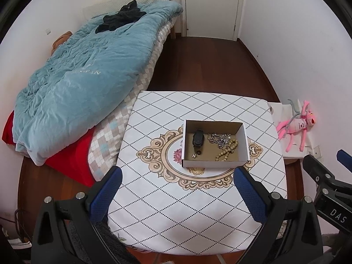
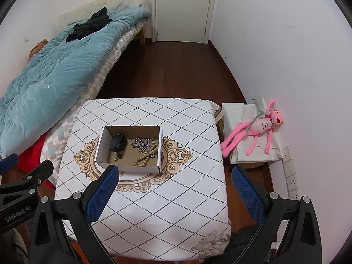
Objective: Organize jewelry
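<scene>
A small open cardboard box (image 1: 214, 164) (image 2: 129, 167) stands in the middle of the table (image 1: 187, 215) (image 2: 171, 198). Inside lie a black watch (image 1: 198, 139) (image 2: 118, 143), a silver chain (image 1: 220, 139) (image 2: 142, 144), a tan bead bracelet (image 1: 227, 149) (image 2: 146, 157), a small dark ring (image 1: 199, 153) (image 2: 119, 156) and a small gold piece (image 1: 194, 156) (image 2: 116, 159). My left gripper (image 1: 177, 175) is open and empty, held above the table's near side. My right gripper (image 2: 175, 173) is open and empty, right of the box. Each gripper shows at the edge of the other's view.
A bed with a blue quilt (image 1: 88, 70) (image 2: 48, 66) lies against the table's left side. A pink plush toy (image 1: 296, 125) (image 2: 257, 127) lies on a white cloth to the right, by the wall. A wall socket strip (image 2: 291, 176) and a closed door (image 1: 212, 6) are beyond.
</scene>
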